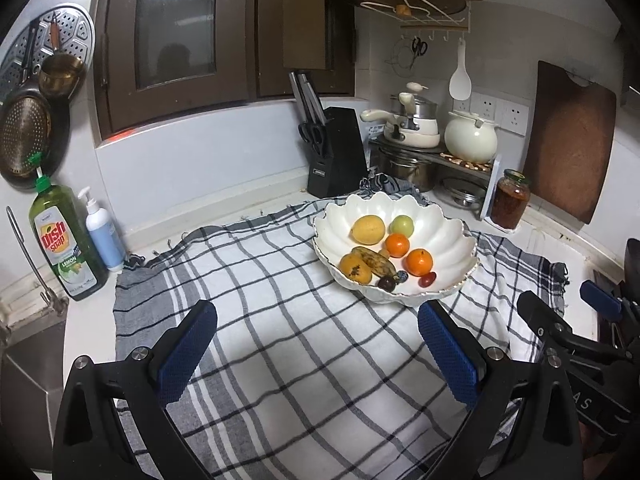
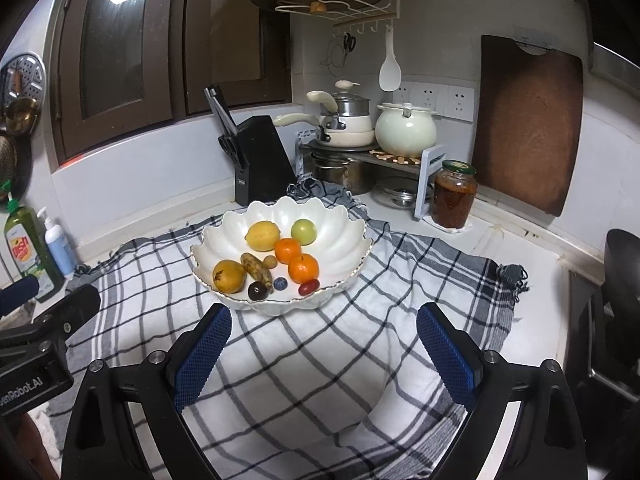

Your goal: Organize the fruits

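White scalloped bowl on the checked cloth over the bench holds all the fruit, my left gripper and right gripper hover wide open and empty, and a careless reach could tip it.

white counter, checked cloth spread on it, knife block, jar
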